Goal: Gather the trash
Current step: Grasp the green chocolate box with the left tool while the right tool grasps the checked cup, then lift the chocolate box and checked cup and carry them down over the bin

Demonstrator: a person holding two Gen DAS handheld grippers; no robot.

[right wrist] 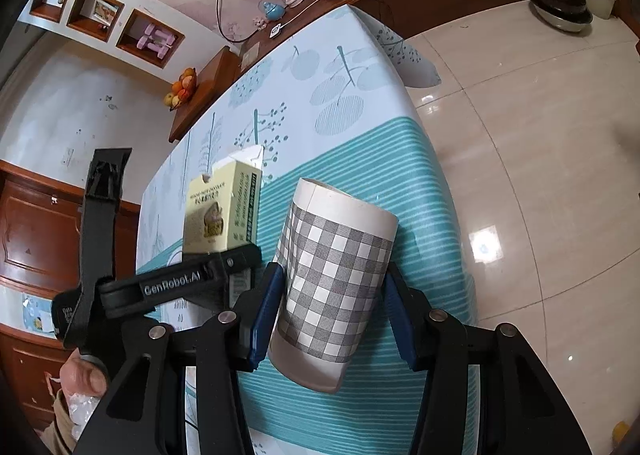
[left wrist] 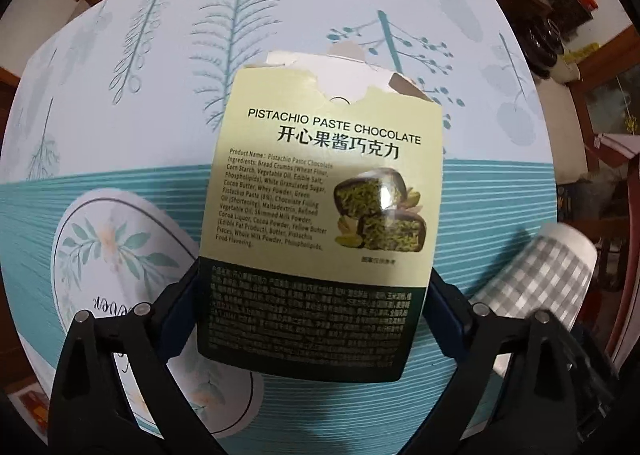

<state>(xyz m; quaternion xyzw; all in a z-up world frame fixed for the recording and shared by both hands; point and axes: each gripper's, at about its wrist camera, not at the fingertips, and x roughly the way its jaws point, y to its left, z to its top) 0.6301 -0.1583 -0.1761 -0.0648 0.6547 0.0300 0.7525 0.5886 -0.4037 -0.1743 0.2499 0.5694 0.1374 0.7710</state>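
A pale green pistachio chocolate box [left wrist: 320, 183] with a torn-open top sits upright between the blue pads of my left gripper [left wrist: 316, 295], which is shut on its dark lower part and points straight down at the table. In the right wrist view the same box [right wrist: 220, 215] shows with a black left finger [right wrist: 192, 279] across its base. My right gripper [right wrist: 332, 291] is shut on a grey-checked paper cup [right wrist: 336, 279], tilted over the teal stripe of the tablecloth. The cup [left wrist: 536, 275] also appears blurred at the right of the left wrist view.
The table [right wrist: 352, 67] has a white and teal leaf-print cloth, and its right edge drops to a shiny tiled floor [right wrist: 520, 175]. Fruit [right wrist: 182, 89] sits on a wooden sideboard behind. A person's hand [right wrist: 84, 375] holds the left gripper at the lower left.
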